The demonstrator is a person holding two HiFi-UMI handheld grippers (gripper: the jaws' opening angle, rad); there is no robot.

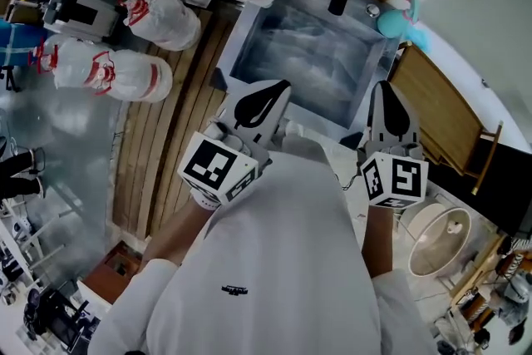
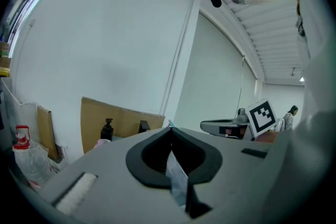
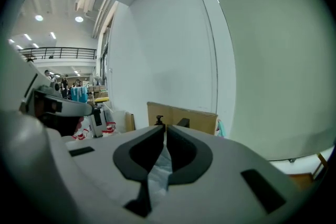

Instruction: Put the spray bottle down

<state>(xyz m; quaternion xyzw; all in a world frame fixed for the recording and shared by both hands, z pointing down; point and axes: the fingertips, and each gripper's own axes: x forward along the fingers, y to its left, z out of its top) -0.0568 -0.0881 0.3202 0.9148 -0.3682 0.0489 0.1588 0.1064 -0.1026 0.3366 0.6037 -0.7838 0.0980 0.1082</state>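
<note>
Teal plastic at about one o'clock of the plastic-lined tray [image 1: 238, 37] is what we take for the spray bottle [image 1: 396, 21], though it is too small for us to be sure; it rests by the tray's corner, well apart from both grippers. We hold the left gripper [image 1: 278, 89] with jaws pressed together and the right gripper [image 1: 385, 91] narrowed to a slit, both empty, at six o'clock of the tray. We judge the putting-down done, with nothing left to place.

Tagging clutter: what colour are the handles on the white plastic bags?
Red handles on the white bags; the head view shows them best.
</note>
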